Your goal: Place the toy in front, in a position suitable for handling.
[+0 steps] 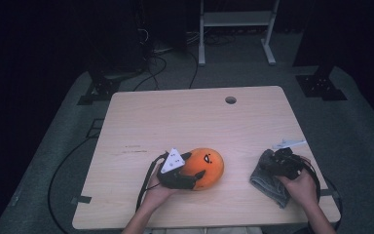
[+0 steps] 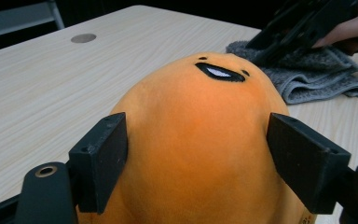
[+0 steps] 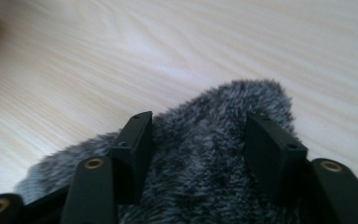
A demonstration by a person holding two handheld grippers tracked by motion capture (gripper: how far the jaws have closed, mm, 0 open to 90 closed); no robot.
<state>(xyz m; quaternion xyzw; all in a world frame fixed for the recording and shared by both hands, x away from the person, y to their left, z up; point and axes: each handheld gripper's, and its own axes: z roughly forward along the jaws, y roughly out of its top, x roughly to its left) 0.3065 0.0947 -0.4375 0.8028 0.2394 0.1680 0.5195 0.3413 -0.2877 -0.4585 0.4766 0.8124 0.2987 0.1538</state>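
Your left gripper [image 2: 196, 158] stands released, jaws either side of the orange plush [image 2: 200, 135], whose long axis runs straight ahead; your right gripper [image 3: 196, 154] straddles the grey towel [image 3: 214, 177] below it, released, pads not pinching

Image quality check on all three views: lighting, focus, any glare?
High view: dim, room behind black, only the table lit, orange plush soft but readable. Left gripper view: plush sharp, grey towel behind softer. Right gripper view: towel fuzzy, pale glare on the wood.
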